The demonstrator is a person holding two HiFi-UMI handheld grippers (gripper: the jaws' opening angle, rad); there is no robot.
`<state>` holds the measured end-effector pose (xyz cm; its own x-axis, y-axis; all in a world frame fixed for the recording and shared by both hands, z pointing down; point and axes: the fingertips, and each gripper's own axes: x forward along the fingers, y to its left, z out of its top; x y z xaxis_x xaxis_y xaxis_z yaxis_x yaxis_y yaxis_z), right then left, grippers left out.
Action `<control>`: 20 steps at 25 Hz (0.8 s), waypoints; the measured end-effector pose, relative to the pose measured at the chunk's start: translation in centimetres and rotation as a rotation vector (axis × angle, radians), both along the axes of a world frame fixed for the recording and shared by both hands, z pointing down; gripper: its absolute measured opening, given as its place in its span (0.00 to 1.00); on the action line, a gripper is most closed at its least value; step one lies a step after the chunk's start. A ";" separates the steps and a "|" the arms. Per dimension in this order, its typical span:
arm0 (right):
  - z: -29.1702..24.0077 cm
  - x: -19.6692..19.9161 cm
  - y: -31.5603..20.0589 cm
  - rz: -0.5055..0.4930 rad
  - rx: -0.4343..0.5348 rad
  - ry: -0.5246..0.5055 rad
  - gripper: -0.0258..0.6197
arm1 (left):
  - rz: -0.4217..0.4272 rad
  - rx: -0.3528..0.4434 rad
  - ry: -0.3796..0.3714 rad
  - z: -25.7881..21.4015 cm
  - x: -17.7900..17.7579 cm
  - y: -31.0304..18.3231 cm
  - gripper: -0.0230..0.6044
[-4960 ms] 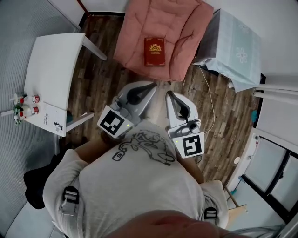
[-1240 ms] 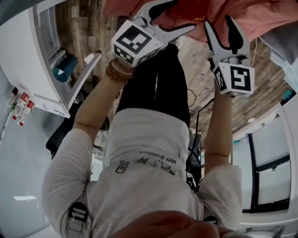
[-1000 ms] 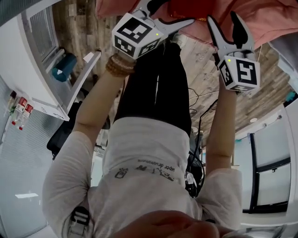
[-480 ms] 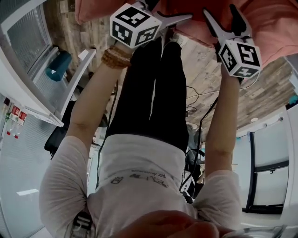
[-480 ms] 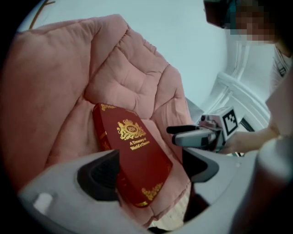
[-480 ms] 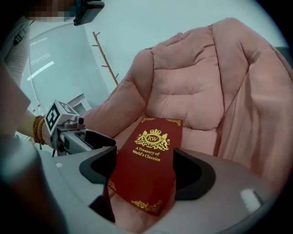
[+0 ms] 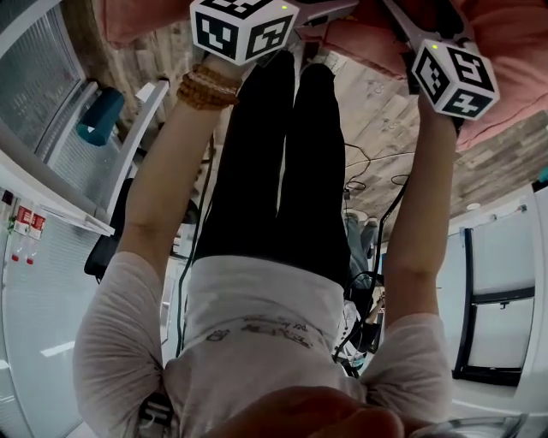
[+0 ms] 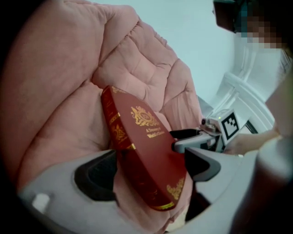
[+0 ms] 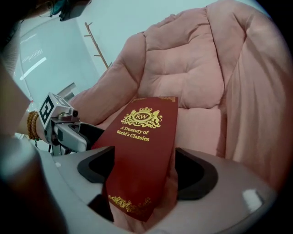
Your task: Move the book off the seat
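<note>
— What does the head view tell about the progress?
— Not much. The person bends far forward, with both arms stretched toward the pink seat (image 7: 514, 51) at the top edge. The left gripper (image 7: 244, 26) and the right gripper (image 7: 454, 77) show mostly their marker cubes. Their tips and the book are cut off in this view.

— And the left gripper view?
— There the book (image 8: 146, 155) lies on the seat, so nothing is moved yet. Its near end is between the two jaws, which have just been opening and now stand wide. I see no pad that presses on it. The cover is hard and dark red, with a gilt crest, gilt bands on the thick spine and a gilt ornament in the corner.

— Does the right gripper view agree?
— Yes. Its jaws have also just been opening, and the near end of the book is between them. On one side pink fabric shows between the cover and the black pad (so no grip, I judge). The seat is soft and quilted in puffy squares. The jaws are smooth, pale grey plastic.

— What is left to do?
— Nearly everything: to close on the book, lift it, and put it down away from the seat.
</note>
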<state>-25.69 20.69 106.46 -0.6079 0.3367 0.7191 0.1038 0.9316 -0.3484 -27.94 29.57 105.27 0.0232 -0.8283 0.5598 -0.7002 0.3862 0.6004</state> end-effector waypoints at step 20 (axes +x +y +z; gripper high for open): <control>-0.8 0.7 1.7 0.113 -0.130 0.038 0.59 | -0.008 -0.096 -0.097 0.0 0.1 0.2 0.70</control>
<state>-24.95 22.36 105.66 -0.6206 0.3591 0.6970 -0.0147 0.8835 -0.4683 -27.85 29.79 105.28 -0.0414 -0.7705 0.6361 -0.7499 0.4447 0.4898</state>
